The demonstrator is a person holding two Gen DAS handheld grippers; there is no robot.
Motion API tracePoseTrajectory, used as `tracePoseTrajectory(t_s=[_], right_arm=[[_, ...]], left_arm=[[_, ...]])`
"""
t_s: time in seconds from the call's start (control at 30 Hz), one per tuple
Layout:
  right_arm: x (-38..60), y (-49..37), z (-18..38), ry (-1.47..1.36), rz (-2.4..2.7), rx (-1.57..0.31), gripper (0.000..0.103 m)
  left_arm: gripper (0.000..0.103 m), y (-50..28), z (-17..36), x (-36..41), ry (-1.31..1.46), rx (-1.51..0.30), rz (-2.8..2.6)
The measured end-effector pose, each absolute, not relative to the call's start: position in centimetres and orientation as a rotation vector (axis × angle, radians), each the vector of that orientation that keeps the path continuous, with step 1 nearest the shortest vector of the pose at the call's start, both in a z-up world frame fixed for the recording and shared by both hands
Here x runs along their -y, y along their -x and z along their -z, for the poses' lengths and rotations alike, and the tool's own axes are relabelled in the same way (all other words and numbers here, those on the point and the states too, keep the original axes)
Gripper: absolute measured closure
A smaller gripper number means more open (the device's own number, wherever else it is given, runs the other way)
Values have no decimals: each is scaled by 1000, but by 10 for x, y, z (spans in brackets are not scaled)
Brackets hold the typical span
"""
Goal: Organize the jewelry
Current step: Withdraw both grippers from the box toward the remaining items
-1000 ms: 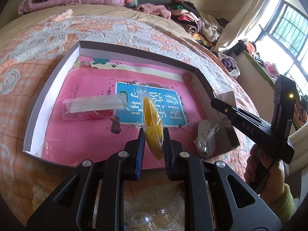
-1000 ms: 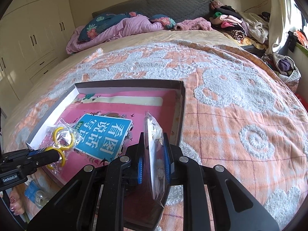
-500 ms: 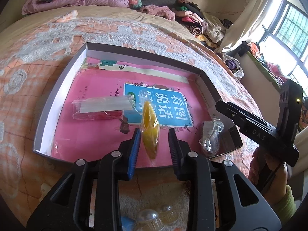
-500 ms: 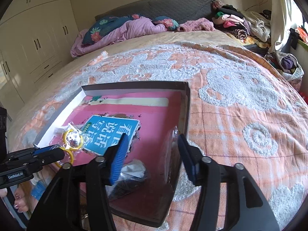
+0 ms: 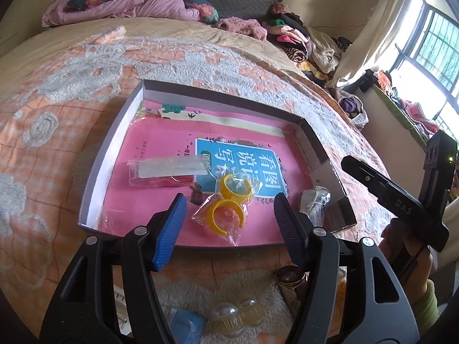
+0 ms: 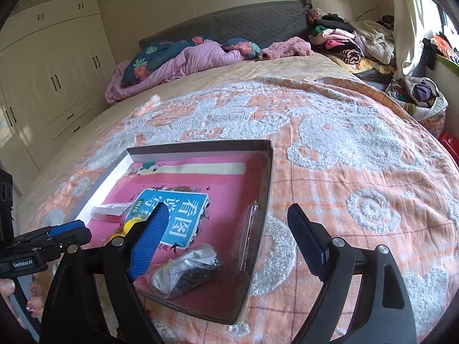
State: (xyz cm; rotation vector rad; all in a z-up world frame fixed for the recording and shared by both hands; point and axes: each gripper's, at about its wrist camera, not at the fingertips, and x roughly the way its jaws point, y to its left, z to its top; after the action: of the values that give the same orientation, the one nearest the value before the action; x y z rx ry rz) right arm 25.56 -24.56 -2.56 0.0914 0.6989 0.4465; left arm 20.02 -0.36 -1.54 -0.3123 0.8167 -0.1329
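A shallow box (image 5: 114, 143) with a pink lining lies on the bed. In it lie a clear bag of yellow rings (image 5: 229, 206), a bag of red jewelry (image 5: 163, 173) and a clear bag of dark jewelry (image 6: 186, 272) near the right wall. My left gripper (image 5: 229, 229) is open and empty just before the yellow rings. My right gripper (image 6: 226, 243) is open and empty over the box's near right corner (image 6: 252, 229), above the dark bag. The right gripper's body (image 5: 401, 200) shows at the right of the left wrist view.
A watch (image 5: 289, 279), clear domed rings (image 5: 232, 318) and a blue packet (image 5: 186, 324) lie on the bedspread in front of the box. Bedding and clothes are piled at the head of the bed (image 6: 200, 54). White wardrobes (image 6: 43, 71) stand on the left.
Both grippers opened wide and pulled back. The yellow rings bag dropped flat into the box. The bag from the right gripper now lies in the box's right corner.
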Motion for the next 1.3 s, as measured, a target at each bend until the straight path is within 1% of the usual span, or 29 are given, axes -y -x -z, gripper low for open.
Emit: tracePoseTrajectory(t_s=[0.03,0.07,0.17,0.23,0.37,0.47,0.63,0.7,0.97,1.3], right_arm=[[247,-254,24,-95,-442,-690,13],[248,-253,22,-99,-443,-682,13],[251,-250,16,-108,-445,-665,13],[254,-248,12,-112,-446,-653,13],[259,-243,1,-131,-449,-626,13],[263,-237,-11,-144,-452,-594,13],[267,-223,-29,-145,-449,-549,13],[268,-217,-35,-150,-452,-532,10],[275,-192,-52,-177,-457,-507,8],[270,-167,-66,-160,-461,-488,8]], left_arm=[[40,-199,13,2,314,-812,128],[37,-198,11,1,314,-807,123],[34,-194,2,-3,310,-782,103],[20,-191,-3,-6,311,-771,92],[19,-185,-14,-10,314,-748,75],[15,-180,-22,-14,322,-734,70],[13,-170,-36,-17,321,-709,63],[12,-166,-41,-19,321,-700,66],[12,-149,-62,-24,328,-665,75],[11,-128,-74,-30,344,-634,76]])
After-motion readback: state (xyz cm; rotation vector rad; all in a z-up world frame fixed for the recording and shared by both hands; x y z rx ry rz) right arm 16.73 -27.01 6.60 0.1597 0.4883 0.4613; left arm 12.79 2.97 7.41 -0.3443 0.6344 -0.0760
